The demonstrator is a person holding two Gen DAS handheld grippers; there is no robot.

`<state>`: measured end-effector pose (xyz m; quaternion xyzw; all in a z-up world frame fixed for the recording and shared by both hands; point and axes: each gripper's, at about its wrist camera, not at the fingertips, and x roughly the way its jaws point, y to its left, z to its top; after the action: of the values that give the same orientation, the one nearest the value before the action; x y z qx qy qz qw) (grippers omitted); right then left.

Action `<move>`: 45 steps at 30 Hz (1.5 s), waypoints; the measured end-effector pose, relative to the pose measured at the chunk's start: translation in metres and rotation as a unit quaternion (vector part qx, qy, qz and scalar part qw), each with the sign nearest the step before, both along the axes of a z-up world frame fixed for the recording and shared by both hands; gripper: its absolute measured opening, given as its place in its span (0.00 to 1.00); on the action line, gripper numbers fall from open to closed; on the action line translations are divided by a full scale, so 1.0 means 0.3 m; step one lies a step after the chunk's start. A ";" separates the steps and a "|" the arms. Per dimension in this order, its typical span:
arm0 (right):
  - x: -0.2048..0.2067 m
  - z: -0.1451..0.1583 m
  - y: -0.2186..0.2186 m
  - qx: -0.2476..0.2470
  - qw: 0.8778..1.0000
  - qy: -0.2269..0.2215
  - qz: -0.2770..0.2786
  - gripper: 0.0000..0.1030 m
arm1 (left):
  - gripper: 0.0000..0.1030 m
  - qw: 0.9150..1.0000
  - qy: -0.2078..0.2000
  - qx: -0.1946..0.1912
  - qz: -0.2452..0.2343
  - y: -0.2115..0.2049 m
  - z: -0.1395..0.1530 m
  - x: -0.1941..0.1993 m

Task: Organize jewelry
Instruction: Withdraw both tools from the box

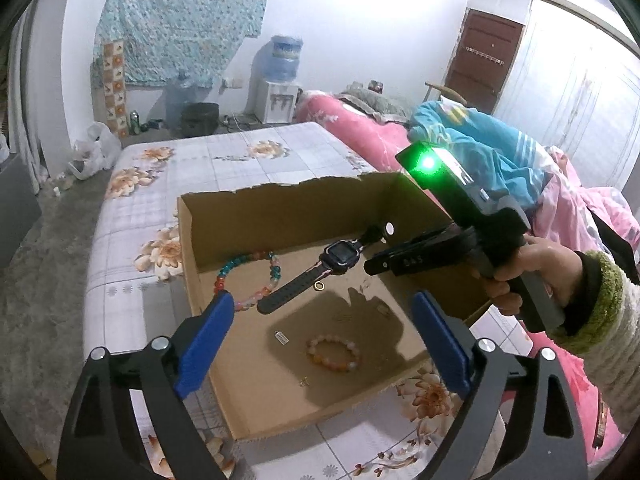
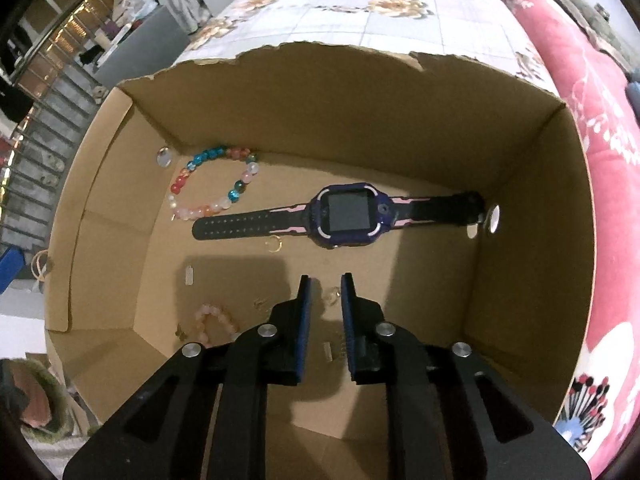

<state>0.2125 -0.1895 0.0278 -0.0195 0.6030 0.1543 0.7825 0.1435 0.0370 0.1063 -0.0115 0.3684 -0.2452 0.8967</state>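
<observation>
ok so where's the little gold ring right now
In both views the gold ring lies on the cardboard box floor, just beside the watch strap on its near side, apart from both bead bracelets.

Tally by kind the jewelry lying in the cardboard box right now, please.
Beaded bracelets: 2 (multicoloured glass-bead bracelet, pale pink-and-orange bead bracelet)
Watches: 1 (black-and-purple square smartwatch)
Small gold rings: 1
Total: 4
Other tiny bits too small to identify.

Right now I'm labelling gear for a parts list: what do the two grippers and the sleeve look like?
Both grippers have black slotted arms with silver rivets and blue ribbed pads. The right gripper carries a dark boxy body with a green light and faint lettering. The sleeve is whitish knit with a fuzzy green cuff.
</observation>
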 end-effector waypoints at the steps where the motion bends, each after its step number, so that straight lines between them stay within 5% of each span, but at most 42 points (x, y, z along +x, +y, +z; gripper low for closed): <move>1: -0.005 0.008 -0.002 -0.001 1.000 -0.004 -0.002 0.15 | 0.88 1.000 -0.005 0.000 0.002 0.004 0.004 -0.009; 11: -0.138 0.163 -0.070 0.037 0.996 -0.077 -0.037 0.21 | 0.94 0.997 -0.065 -0.008 0.036 0.033 0.069 -0.118; 17: -0.378 0.340 -0.143 0.073 0.979 -0.177 -0.064 0.46 | 0.95 0.991 -0.083 0.005 0.106 0.029 0.095 -0.184; 23: -0.627 0.391 -0.187 0.075 0.961 -0.247 -0.100 0.74 | 0.95 0.982 -0.076 0.060 0.164 -0.024 0.052 -0.246; 28: -0.719 0.318 -0.174 0.057 0.961 -0.243 -0.121 0.86 | 0.95 0.976 -0.036 0.117 0.181 -0.075 -0.003 -0.262; 36: -0.715 0.185 -0.112 0.031 0.969 -0.203 -0.136 0.88 | 0.94 0.969 0.086 0.080 0.216 -0.067 -0.152 -0.212; 45: -0.674 0.149 -0.066 0.022 0.973 -0.183 -0.136 0.88 | 0.94 0.966 0.084 0.105 0.219 -0.079 -0.168 -0.196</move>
<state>0.0102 -0.2094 0.0727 0.0521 0.4427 0.0539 0.8935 0.0847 0.0132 0.0560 -0.0184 0.4550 -0.0010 0.8903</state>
